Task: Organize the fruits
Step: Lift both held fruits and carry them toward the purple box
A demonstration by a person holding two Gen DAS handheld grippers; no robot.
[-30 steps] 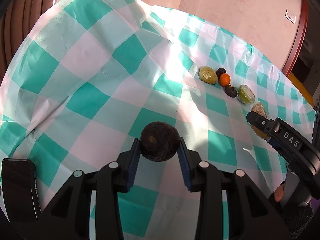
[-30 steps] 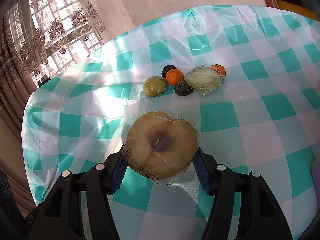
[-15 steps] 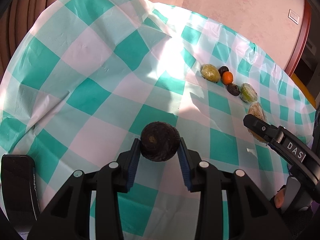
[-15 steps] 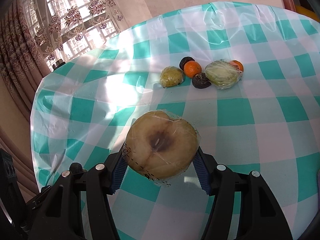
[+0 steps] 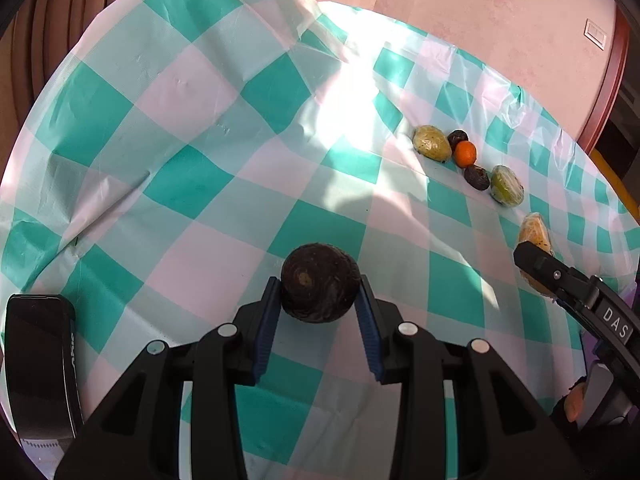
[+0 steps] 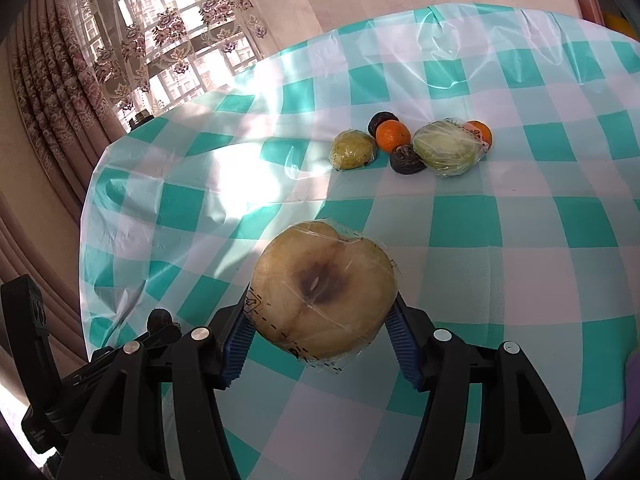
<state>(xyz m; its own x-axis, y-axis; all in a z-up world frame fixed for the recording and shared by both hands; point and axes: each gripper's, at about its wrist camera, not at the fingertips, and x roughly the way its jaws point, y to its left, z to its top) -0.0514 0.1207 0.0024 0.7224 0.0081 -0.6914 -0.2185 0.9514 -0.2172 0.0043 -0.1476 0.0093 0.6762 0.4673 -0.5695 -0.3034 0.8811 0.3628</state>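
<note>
My left gripper (image 5: 318, 310) is shut on a dark brown round fruit (image 5: 319, 282) and holds it above the checked tablecloth (image 5: 192, 176). My right gripper (image 6: 320, 330) is shut on a large yellow-brown fruit wrapped in plastic film (image 6: 324, 290); that fruit also shows in the left wrist view (image 5: 536, 236). A cluster of fruits lies far ahead: a wrapped yellow-green fruit (image 6: 353, 149), an orange (image 6: 394, 135), two dark fruits (image 6: 406, 160), a wrapped green fruit (image 6: 448, 148) and a second orange (image 6: 480, 130) behind it. The cluster also shows in the left wrist view (image 5: 464, 154).
The round table's edge curves at the left (image 6: 86, 208), with curtains and a window (image 6: 160, 40) beyond. A pink wall (image 5: 480, 12) stands behind the table. A black device (image 5: 38, 364) sits at the left edge of the left wrist view.
Both grippers have drawn back from the fruit cluster, which looks smaller and farther now. Each gripper still holds its fruit.
</note>
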